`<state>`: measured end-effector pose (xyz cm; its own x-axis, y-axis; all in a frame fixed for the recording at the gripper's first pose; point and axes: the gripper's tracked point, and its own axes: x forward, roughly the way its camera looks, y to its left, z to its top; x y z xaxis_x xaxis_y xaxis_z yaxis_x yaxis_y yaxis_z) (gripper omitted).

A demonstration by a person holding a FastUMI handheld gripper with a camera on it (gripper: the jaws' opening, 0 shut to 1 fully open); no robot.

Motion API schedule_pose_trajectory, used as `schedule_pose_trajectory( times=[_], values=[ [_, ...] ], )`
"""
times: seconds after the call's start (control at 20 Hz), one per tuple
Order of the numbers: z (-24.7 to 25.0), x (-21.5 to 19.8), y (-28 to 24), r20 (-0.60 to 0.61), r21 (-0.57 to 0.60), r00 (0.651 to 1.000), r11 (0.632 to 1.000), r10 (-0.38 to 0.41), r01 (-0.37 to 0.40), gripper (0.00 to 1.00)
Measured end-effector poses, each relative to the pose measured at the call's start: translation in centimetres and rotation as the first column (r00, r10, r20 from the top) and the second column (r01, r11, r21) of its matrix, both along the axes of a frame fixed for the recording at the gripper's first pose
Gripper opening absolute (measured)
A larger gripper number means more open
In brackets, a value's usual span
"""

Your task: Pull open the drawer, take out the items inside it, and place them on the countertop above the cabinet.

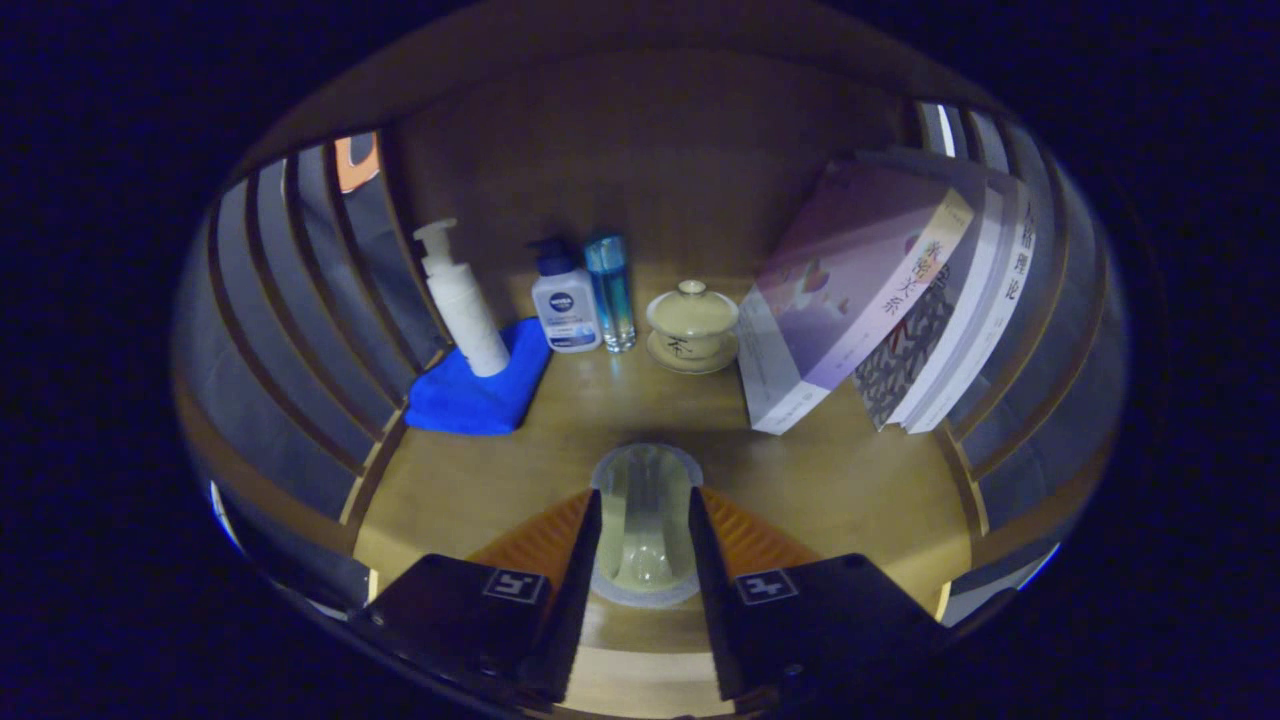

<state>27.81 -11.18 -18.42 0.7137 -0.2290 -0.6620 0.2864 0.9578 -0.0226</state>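
My gripper [645, 500] is shut on a clear glass cup [645, 530], which sits between the two fingers with both pressing on its sides. The cup is held just above or on the wooden countertop [850, 480]; I cannot tell whether its base touches the wood. The cup looks empty, and the fingers hide its flanks.
Beyond the fingers stand a white pump bottle [462, 300] on a blue cloth [480, 390], a small white bottle with a blue cap [565, 305], a slim blue bottle [610, 290] and a lidded tea bowl [692, 325]. Books [880, 290] lean at the right. Slatted walls flank both sides.
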Motion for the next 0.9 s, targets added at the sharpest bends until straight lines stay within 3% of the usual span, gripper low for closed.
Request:
schedule_pose_trajectory(
  times=[0.15,0.65,0.8,0.9],
  values=[
    [0.5,-2.2,1.3,0.019,0.015,0.999,0.999,0.038,-0.038,0.75],
    [0.8,-10.0,5.1,0.084,0.017,0.989,0.992,0.121,-0.123,0.77],
    [0.8,-12.3,6.7,0.115,0.001,0.98,0.987,0.16,-0.161,0.9],
    [0.9,-13.9,7.6,0.151,-0.017,0.972,0.984,0.177,-0.177,0.89]
  ],
)
